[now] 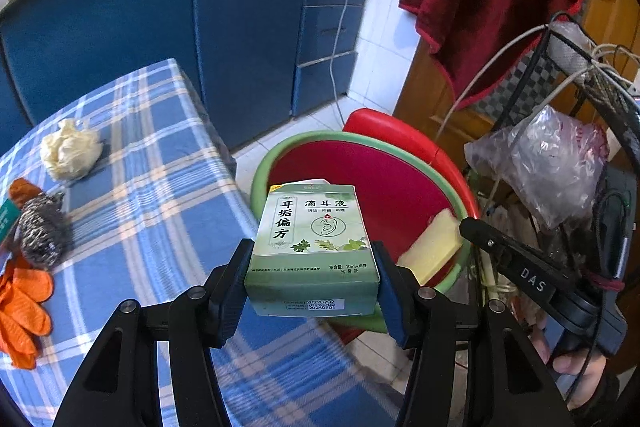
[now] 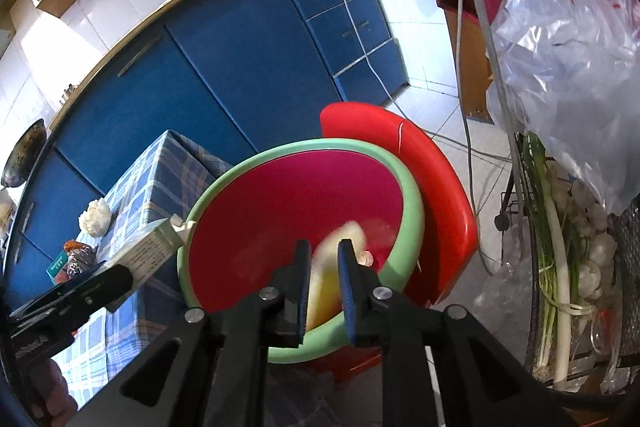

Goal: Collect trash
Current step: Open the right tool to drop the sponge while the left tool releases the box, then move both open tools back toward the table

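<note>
Left tool (image 1: pixel 312 267) was clamped on the pale green cardboard ear-drop box (image 1: pixel 314 251), pads on its 2 narrow side walls, box upright with print facing the camera. Held off the bench edge near the rim of the red plastic basin with green rim (image 1: pixel 454 277), at 12 o'clock from the tool: a carry toward the basin, judged as the trash container.

Right tool (image 2: pixel 324 271) hung over the basin interior, jaws slightly apart, gripping nothing. The yellow sponge block (image 1: pixel 434 247) lay blurred beyond them, likely just released.

On the blue plaid tablecloth bench (image 1: pixel 160 227), at 9 o'clock: crumpled cream wad (image 1: pixel 70 149), steel wool scourer (image 1: pixel 42 229), orange rubber glove (image 1: pixel 22 303), not yet collected.
</note>
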Action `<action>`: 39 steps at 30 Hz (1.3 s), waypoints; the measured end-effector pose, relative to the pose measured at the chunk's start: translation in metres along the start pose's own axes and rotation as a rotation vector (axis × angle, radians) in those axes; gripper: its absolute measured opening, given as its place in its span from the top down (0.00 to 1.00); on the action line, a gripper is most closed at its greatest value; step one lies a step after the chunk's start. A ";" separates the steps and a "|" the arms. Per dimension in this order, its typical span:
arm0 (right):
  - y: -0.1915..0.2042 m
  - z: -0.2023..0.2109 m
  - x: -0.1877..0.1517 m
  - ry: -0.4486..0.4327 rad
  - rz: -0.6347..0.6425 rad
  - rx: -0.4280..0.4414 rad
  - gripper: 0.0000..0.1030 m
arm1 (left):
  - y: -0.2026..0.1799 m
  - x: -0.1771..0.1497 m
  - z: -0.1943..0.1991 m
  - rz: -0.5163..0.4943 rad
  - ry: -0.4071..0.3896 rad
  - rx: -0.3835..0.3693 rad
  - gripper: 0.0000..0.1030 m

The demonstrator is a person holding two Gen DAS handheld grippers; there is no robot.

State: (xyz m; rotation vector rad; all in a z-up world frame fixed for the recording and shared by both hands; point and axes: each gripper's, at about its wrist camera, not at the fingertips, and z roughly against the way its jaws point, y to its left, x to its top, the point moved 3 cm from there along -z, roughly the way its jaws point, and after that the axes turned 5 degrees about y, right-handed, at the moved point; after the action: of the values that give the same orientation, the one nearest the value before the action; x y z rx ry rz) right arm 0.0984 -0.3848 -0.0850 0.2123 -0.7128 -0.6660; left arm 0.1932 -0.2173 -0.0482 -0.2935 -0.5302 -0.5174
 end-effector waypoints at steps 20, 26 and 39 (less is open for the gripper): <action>-0.001 0.009 -0.001 -0.003 -0.020 0.027 0.74 | -0.007 0.004 -0.021 0.001 0.057 0.006 0.37; 0.006 0.016 -0.003 -0.008 -0.007 0.042 0.70 | 0.000 0.000 -0.007 0.021 0.033 0.009 0.37; 0.045 0.030 -0.011 -0.009 0.064 0.098 0.57 | 0.039 -0.017 0.039 0.114 -0.034 0.059 0.37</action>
State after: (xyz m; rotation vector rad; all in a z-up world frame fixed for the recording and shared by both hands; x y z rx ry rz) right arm 0.0941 -0.3411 -0.0506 0.2754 -0.7583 -0.5724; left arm 0.1858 -0.1627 -0.0300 -0.2753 -0.5578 -0.3863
